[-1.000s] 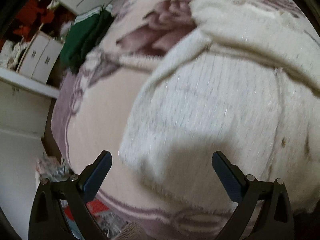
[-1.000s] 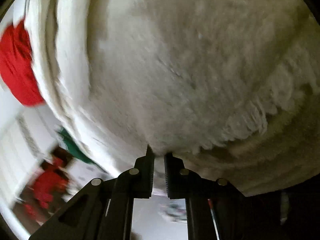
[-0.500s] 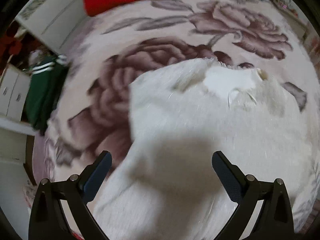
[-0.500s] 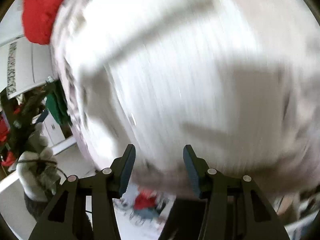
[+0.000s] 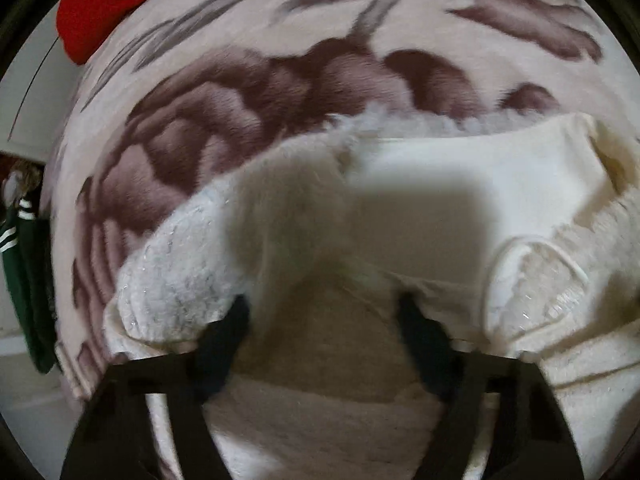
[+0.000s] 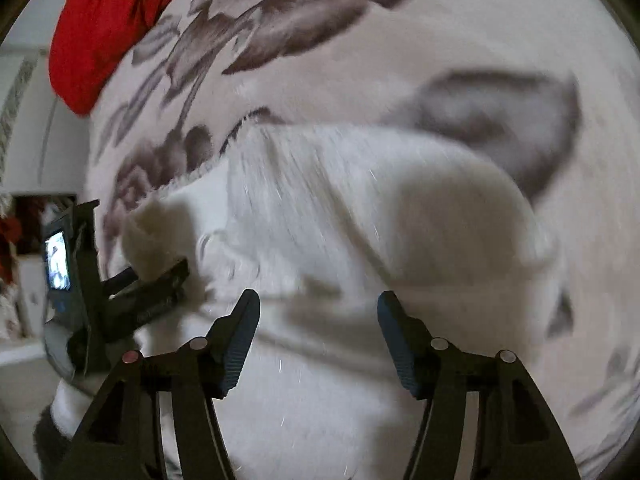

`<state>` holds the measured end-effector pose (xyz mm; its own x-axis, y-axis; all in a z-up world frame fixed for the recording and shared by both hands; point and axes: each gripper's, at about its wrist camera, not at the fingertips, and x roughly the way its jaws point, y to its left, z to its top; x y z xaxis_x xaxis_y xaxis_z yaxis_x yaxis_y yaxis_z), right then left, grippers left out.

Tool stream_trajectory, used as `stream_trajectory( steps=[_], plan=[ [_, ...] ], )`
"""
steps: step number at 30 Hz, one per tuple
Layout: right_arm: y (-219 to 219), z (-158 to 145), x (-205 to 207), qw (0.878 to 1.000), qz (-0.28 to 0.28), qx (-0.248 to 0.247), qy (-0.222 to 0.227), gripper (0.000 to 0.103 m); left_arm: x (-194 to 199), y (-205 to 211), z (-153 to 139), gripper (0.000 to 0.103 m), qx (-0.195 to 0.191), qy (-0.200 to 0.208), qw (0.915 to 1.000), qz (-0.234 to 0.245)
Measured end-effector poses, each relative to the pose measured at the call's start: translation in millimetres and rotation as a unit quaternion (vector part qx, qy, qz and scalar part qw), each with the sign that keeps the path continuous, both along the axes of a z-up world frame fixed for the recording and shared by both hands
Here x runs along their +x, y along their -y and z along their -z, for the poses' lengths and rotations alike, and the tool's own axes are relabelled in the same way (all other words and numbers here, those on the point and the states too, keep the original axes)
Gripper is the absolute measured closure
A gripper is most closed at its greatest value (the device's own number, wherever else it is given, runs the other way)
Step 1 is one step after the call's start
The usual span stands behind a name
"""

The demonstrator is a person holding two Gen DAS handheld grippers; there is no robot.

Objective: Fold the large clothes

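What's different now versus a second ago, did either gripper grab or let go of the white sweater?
The right gripper let go of the white sweater; its jaws are opening above it. The left gripper, wide open before, dropped onto the sweater and is closing around a fold. The floral blanket and red garment stayed put.

White fuzzy sweater (image 5: 276, 216) — lying on a floral blanket

The sweater (image 6: 360, 216) is thick, cream-white and fluffy, with faint glittery threads in the knit. It lies flat and partly folded, fuzzy layers turned over one another. In the left wrist view its smooth cream inner lining faces up at the neckline, with a label patch showing — a rounded, bunched fold bulges at the lower left edge.
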<state>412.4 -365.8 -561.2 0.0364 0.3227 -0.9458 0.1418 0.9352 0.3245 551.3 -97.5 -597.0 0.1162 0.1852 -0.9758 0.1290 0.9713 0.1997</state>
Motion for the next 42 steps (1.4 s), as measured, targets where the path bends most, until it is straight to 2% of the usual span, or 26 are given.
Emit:
stream_trajectory(
  steps=[1, 2, 3, 6, 7, 8, 9, 10, 13, 14, 16, 17, 22, 24, 25, 27, 29, 30, 31, 33, 34, 37, 39, 42],
  plan=[
    [-14.2, 4.0, 3.9, 1.000, -0.014, -0.009, 0.000, 0.039, -4.6, 0.7, -3.5, 0.061, 0.008, 0.013, 0.9999, 0.003],
    [-19.9, 8.9, 6.7, 0.999, -0.028, -0.018, -0.005, 0.039, -7.5, 0.3, -6.6, 0.080, 0.017, 0.023, 0.9996, 0.004],
    [-24.3, 15.0, 10.6, 0.999, -0.038, -0.030, -0.012, 0.039, -9.3, -1.6, -10.1, 0.090, 0.024, 0.034, 0.9991, 0.003],
    [-35.8, 29.1, 18.2, 0.996, -0.063, -0.064, -0.025, 0.039, -10.7, -12.5, -20.4, 0.095, 0.004, 0.051, 0.9986, -0.014],
    [-36.9, 27.5, 17.8, 0.995, -0.066, -0.071, -0.012, 0.046, -9.0, -14.0, -23.4, 0.095, 0.001, 0.055, 0.9983, -0.018],
    [-36.7, 23.8, 17.5, 0.994, -0.066, -0.085, 0.003, 0.077, -8.4, -17.4, -29.7, 0.095, -0.006, 0.063, 0.9977, -0.025],
    [-35.2, 19.7, 18.1, 0.993, -0.066, -0.097, 0.013, 0.088, -5.6, -18.0, -33.6, 0.095, -0.009, 0.068, 0.9972, -0.030],
    [-31.5, 15.8, 18.1, 0.994, -0.058, -0.089, 0.019, 0.093, -1.0, -18.2, -39.1, 0.096, -0.014, 0.076, 0.9963, -0.038],
    [-17.6, 1.0, 20.2, 0.996, -0.026, -0.075, 0.035, 0.096, 13.6, -23.0, -55.9, 0.102, -0.027, 0.100, 0.9931, -0.054],
    [-14.8, -3.5, 21.6, 0.996, -0.019, -0.075, 0.042, 0.096, 24.6, -21.7, -59.1, 0.102, -0.023, 0.095, 0.9933, -0.061],
    [-6.7, -12.4, 20.9, 0.996, -0.006, -0.077, 0.051, 0.096, 51.7, -19.4, -50.9, 0.102, -0.039, 0.078, 0.9935, -0.072],
    [-2.8, -15.4, 23.0, 0.996, 0.004, -0.076, 0.054, 0.096, 57.7, -21.1, -45.4, 0.102, -0.036, 0.080, 0.9928, -0.081],
    [3.9, -10.2, 35.6, 0.996, 0.026, -0.070, 0.044, 0.096, 66.0, -19.5, -14.9, 0.101, -0.002, 0.055, 0.9967, -0.060],
    [-7.4, 16.2, 45.4, 0.999, 0.009, -0.044, -0.007, 0.095, 58.5, -16.6, -23.9, 0.097, 0.006, 0.066, 0.9961, -0.057],
    [-14.0, 21.5, 50.8, 0.999, 0.012, -0.029, -0.019, 0.093, 51.1, -13.6, -31.8, 0.097, 0.009, 0.069, 0.9961, -0.054],
    [1.1, 10.6, 47.0, 0.999, 0.013, 0.020, -0.024, 0.086, 41.2, -9.9, -46.6, 0.094, 0.002, 0.081, 0.9954, -0.050],
    [28.8, -16.2, 29.7, 0.997, 0.025, 0.074, -0.010, 0.055, 22.1, -5.6, -71.7, 0.091, -0.021, 0.117, 0.9917, -0.049],
    [45.2, -31.4, 16.8, 0.996, 0.031, 0.085, 0.000, 0.052, 13.6, -3.7, -81.1, 0.084, -0.031, 0.130, 0.9895, -0.053],
    [59.6, -43.3, 4.8, 0.995, 0.038, 0.087, 0.007, 0.051, 8.5, -2.4, -86.7, 0.074, -0.037, 0.138, 0.9881, -0.057],
    [97.0, -65.0, -26.4, 0.995, 0.065, 0.076, 0.019, 0.049, -7.6, -0.1, -100.9, 0.012, -0.045, 0.158, 0.9838, -0.071],
    [113.2, -68.4, -39.8, 0.994, 0.081, 0.075, 0.017, 0.047, -16.7, 2.1, -106.8, 0.006, -0.041, 0.173, 0.9811, -0.077],
    [153.6, -53.7, -68.2, 0.988, 0.134, 0.081, -0.008, 0.046, -48.5, 16.6, -113.8, 0.005, 0.010, 0.214, 0.9736, -0.080],
    [179.4, -30.5, -81.4, 0.979, 0.176, 0.096, -0.033, 0.046, -63.4, 20.0, -108.3, 0.005, 0.044, 0.218, 0.9713, -0.084],
    [180.8, 9.7, -70.6, 0.966, 0.209, 0.143, -0.043, 0.046, -93.8, 27.5, -88.4, 0.005, 0.089, 0.201, 0.9714, -0.089]
  ],
)
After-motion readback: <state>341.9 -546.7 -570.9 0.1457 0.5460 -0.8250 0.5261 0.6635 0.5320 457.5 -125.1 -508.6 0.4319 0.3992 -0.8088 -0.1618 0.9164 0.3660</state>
